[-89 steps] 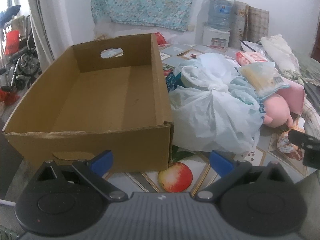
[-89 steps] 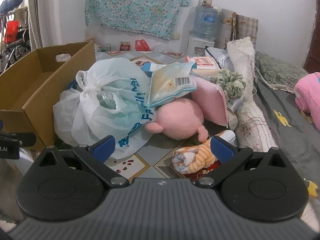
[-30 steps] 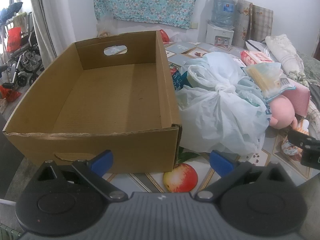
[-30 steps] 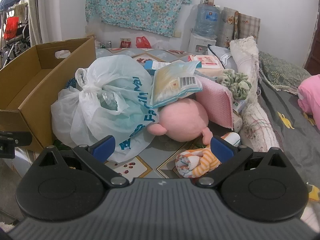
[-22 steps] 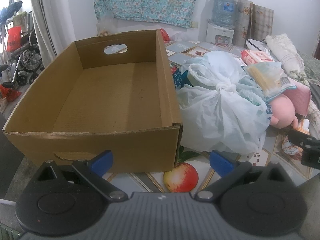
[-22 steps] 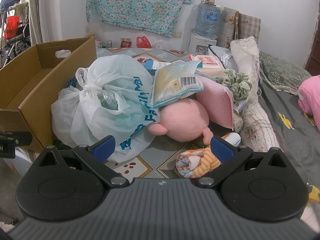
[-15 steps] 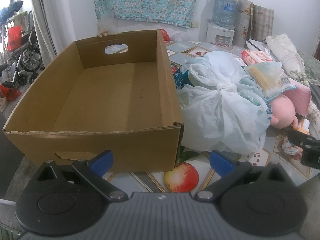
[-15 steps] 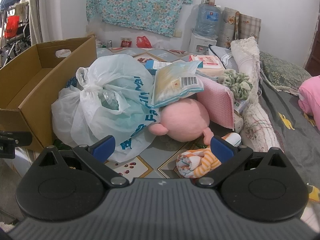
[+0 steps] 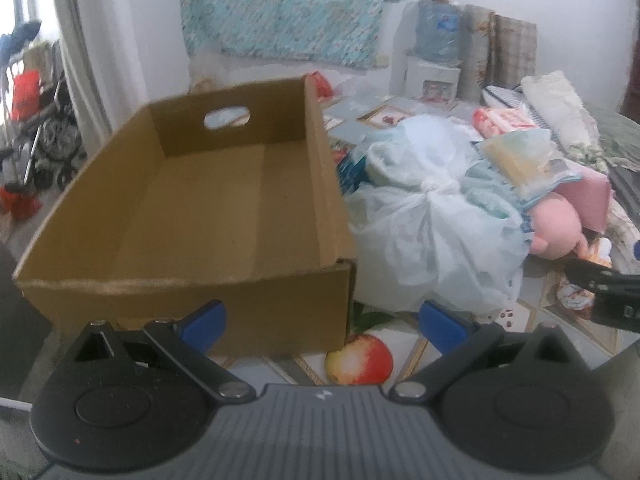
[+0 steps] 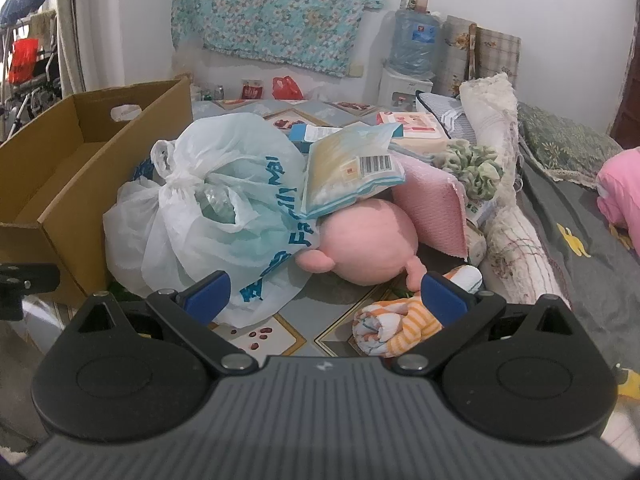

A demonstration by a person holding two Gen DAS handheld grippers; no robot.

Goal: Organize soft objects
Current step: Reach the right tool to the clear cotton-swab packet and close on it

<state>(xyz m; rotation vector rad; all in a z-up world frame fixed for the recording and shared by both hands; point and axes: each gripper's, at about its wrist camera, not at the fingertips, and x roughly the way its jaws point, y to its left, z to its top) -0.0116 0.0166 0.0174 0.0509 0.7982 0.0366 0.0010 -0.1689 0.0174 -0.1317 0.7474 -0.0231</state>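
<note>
An empty cardboard box (image 9: 208, 208) stands open on the patterned mat, also at the left of the right wrist view (image 10: 80, 152). Right of it lies a pile of soft things: a tied white plastic bag (image 9: 432, 224) (image 10: 208, 216), a pink plush toy (image 10: 372, 240) (image 9: 556, 228), a pink cushion (image 10: 436, 204), a plastic packet (image 10: 352, 168) on top, and a rolled orange striped cloth (image 10: 400, 324). My left gripper (image 9: 322, 322) is open and empty in front of the box's near wall. My right gripper (image 10: 326, 292) is open and empty, just short of the bag and the striped cloth.
A rolled beige blanket (image 10: 504, 184) and a dark quilt (image 10: 580, 240) lie to the right. A water dispenser (image 10: 412, 52) stands at the back wall. A wheelchair (image 9: 44, 136) is at the far left. The mat (image 9: 400, 364) shows a printed apple.
The left wrist view has shifted slightly and is now blurred; the box sits a little further right in it. The right gripper has barely moved. Both stay open.
</note>
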